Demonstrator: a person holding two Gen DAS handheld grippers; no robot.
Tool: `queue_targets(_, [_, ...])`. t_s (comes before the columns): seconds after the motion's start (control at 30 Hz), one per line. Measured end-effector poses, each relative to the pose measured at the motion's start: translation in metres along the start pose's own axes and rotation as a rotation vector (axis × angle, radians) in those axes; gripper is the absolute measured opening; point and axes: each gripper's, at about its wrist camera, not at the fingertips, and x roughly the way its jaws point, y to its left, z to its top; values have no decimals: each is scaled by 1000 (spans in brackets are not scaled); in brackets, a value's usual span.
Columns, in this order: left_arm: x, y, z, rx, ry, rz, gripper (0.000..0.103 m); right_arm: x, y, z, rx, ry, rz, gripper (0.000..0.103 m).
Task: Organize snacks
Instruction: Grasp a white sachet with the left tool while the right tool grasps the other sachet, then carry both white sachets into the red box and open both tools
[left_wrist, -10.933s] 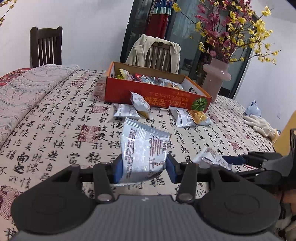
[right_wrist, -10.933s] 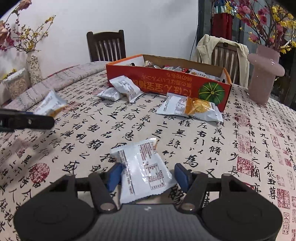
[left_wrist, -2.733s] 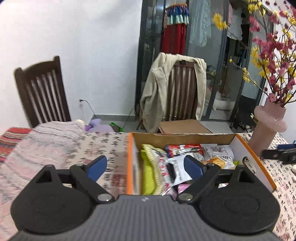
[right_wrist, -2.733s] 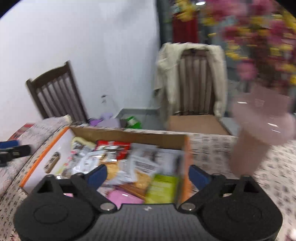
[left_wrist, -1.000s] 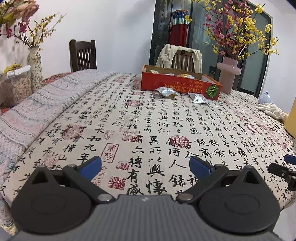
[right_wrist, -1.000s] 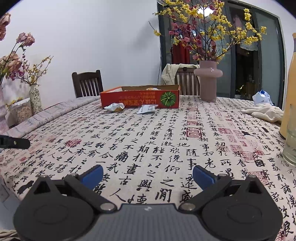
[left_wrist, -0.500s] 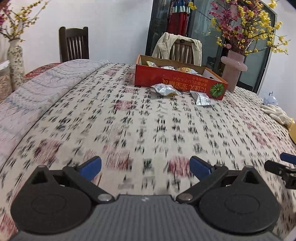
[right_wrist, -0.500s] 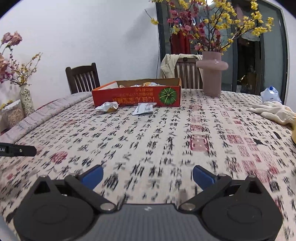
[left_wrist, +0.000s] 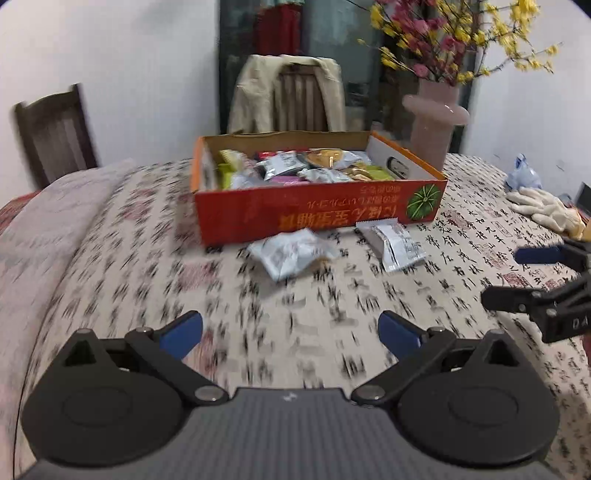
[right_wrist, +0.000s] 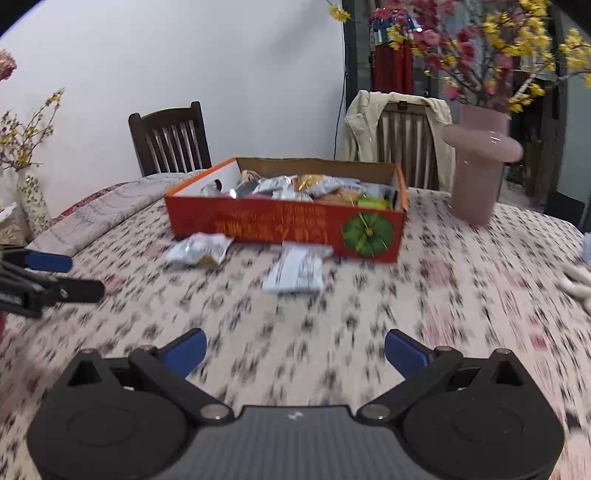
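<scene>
An orange cardboard box (left_wrist: 314, 212) (right_wrist: 284, 225) holding several snack packets stands on the calligraphy tablecloth. In front of it lie two silver packets: a crumpled one (left_wrist: 293, 253) (right_wrist: 199, 249) to the left and a flat one (left_wrist: 397, 243) (right_wrist: 297, 269) to the right. My left gripper (left_wrist: 290, 334) is open and empty, short of the crumpled packet. Over the cloth my right gripper (right_wrist: 295, 350) hangs open and empty, short of the flat packet. Each gripper's fingers show at the side edge of the other's view.
A pink vase (left_wrist: 436, 129) (right_wrist: 480, 173) with flowering branches stands right of the box. White gloves (left_wrist: 546, 210) lie at the table's right side. Two wooden chairs stand behind the table, one (right_wrist: 402, 136) draped with a beige jacket. A folded quilt (left_wrist: 44, 221) covers the left of the table.
Both grippers have moved forward toward the box; it and the two packets now look much larger and nearer. Both stay open and empty.
</scene>
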Motion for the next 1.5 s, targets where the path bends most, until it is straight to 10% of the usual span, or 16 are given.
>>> queue_targets(0.3, [96,18,45,169,61,-80,75,82,-7,47,-32,60,53,96])
queue_targets(0.47, [116,10,45,265,42,-173,78,116,-9,57,-26,82,74,90])
queue_targets(0.9, [128,-1,44,71,22,-212,54,135,-18,51,37,58,109,44])
queue_targets(1.5, [-49,-16,-50,-108,-61,-30,53,-15,-18,-32,32,14,60,44])
